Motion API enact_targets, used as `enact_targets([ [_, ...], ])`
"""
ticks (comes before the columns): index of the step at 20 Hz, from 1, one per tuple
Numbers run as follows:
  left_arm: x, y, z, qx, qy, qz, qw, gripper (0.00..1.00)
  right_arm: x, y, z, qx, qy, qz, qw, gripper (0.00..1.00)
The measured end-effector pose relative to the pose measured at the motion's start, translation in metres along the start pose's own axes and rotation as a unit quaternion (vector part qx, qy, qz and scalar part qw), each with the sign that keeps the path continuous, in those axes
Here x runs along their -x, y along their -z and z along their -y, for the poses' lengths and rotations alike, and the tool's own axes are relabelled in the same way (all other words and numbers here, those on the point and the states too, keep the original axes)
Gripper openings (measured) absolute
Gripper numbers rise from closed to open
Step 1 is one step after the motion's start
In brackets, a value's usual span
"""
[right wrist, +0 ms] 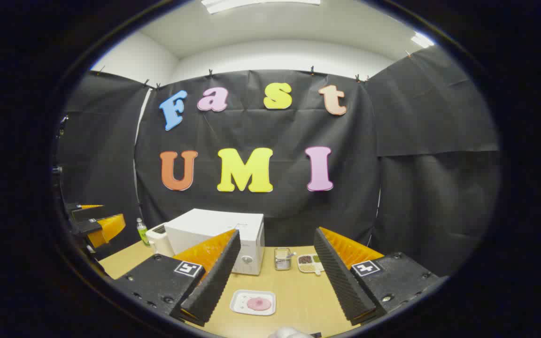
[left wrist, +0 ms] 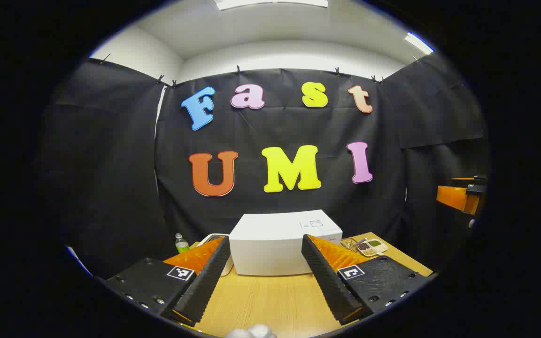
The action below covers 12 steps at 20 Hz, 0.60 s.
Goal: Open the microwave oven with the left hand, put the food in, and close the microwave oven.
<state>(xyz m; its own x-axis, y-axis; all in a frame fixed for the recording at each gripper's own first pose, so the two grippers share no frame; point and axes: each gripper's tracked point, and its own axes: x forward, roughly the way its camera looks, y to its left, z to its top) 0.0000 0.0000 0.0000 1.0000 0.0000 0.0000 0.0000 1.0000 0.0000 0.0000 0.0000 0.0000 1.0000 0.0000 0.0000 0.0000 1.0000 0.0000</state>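
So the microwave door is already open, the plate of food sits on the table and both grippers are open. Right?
Not quite: the microwave door is shut, as the right gripper view shows. The plate of food does sit on the table, and the left gripper and right gripper are both open.

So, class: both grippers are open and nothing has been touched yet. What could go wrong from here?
1. The microwave is shut, and things crowd its sides: a green bottle and a mesh holder. A swinging gripper might topple them.
2. The food sits on a shallow white tray; tilted, it could slide off.
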Motion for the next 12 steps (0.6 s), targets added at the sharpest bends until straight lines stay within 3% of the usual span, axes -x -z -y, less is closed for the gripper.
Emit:
enact_targets([
  [1, -0.001, 0.0, 0.0, -0.001, -0.001, 0.0, 1.0, 0.95, 0.0, 0.0, 0.0, 0.004, 0.001, 0.0, 1.0, 1.0],
  [2, 0.0, -0.001, -0.003, -0.001, -0.004, 0.001, 1.0, 0.95, 0.0, 0.001, 0.001, 0.006, 0.003, 0.0, 1.0, 0.92],
  [3, 0.001, -0.002, -0.005, 0.0, -0.006, 0.002, 1.0, 0.95, -0.001, 0.0, 0.002, 0.006, 0.004, 0.001, 1.0, 1.0],
  [4, 0.0, -0.002, -0.005, 0.001, -0.006, 0.002, 1.0, 0.95, -0.001, 0.0, 0.002, 0.004, 0.005, 0.0, 1.0, 0.92],
  [7, -0.002, -0.003, -0.007, -0.003, -0.008, 0.003, 1.0, 0.95, -0.003, 0.003, 0.003, -0.006, 0.002, -0.002, 1.0, 0.92],
  [8, -0.004, -0.003, -0.007, -0.003, -0.008, 0.003, 1.0, 0.95, -0.003, 0.003, 0.004, -0.006, 0.003, -0.003, 1.0, 1.0],
  [12, -0.011, -0.002, -0.001, -0.004, -0.004, 0.004, 1.0, 0.95, -0.008, 0.005, 0.008, -0.007, 0.005, -0.005, 1.0, 1.0],
])
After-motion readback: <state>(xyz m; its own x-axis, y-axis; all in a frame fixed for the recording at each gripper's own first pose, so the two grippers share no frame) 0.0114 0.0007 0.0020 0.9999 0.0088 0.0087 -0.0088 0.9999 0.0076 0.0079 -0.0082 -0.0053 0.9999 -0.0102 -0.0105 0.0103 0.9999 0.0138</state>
